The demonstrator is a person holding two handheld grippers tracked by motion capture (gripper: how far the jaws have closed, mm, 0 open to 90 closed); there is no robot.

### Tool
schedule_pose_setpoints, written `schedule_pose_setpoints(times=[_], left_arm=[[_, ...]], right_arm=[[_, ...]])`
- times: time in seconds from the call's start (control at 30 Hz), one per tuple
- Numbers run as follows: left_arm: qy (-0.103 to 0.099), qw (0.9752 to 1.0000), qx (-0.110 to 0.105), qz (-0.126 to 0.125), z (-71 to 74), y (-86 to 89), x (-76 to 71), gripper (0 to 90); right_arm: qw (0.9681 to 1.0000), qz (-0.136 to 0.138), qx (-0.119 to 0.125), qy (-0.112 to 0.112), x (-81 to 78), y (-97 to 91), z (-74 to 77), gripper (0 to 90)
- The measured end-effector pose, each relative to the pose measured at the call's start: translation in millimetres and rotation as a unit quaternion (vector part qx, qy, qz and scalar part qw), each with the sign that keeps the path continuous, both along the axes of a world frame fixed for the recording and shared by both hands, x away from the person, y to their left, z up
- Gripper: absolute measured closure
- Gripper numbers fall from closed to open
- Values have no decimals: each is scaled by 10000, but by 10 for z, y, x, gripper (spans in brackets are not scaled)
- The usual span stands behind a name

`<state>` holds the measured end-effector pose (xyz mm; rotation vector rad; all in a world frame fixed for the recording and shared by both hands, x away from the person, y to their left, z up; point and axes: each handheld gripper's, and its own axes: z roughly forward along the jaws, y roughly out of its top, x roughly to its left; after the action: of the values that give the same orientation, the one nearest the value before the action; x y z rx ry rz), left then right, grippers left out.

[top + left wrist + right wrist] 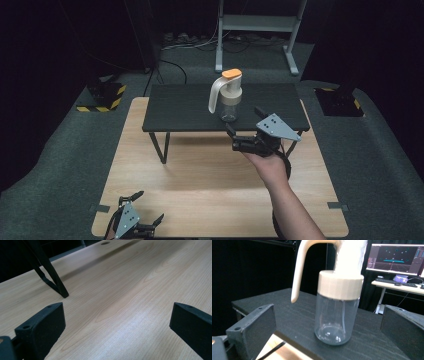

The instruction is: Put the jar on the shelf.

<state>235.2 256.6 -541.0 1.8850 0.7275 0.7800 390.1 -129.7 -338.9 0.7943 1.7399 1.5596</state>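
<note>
A clear glass jug (227,97) with a white collar, a curved white handle and an orange cap stands upright near the front edge of a low black shelf (185,107). My right gripper (243,119) is open just in front of the jug and to its right, nothing touching its jaws. In the right gripper view the jug (335,315) stands on the shelf (294,312), centred beyond the gap of the right gripper (328,315). My left gripper (150,205) is open and empty, low over the wooden table's (210,185) front left corner. In its own view the left gripper (117,320) frames bare wood (125,277).
The shelf's black leg (50,272) stands on the wood ahead of the left gripper. A metal stand (257,22) and cables lie on the floor behind the table. Yellow-black striped blocks (102,97) flank the table. A monitor (397,257) on a desk stands behind the shelf.
</note>
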Motion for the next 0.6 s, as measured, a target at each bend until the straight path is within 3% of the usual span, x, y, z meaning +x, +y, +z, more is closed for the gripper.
schedule_pose_setpoints(times=[0.43,0.6], left_arm=[[-4,10000,34,-2,-1,-7,0,7],[-14,10000,67,-8,-2,-13,-1,7]], right_arm=[[9996,38,-275,26,-226,-96,-193,0],[9993,23,-357,66,-344,-158,-350,0]])
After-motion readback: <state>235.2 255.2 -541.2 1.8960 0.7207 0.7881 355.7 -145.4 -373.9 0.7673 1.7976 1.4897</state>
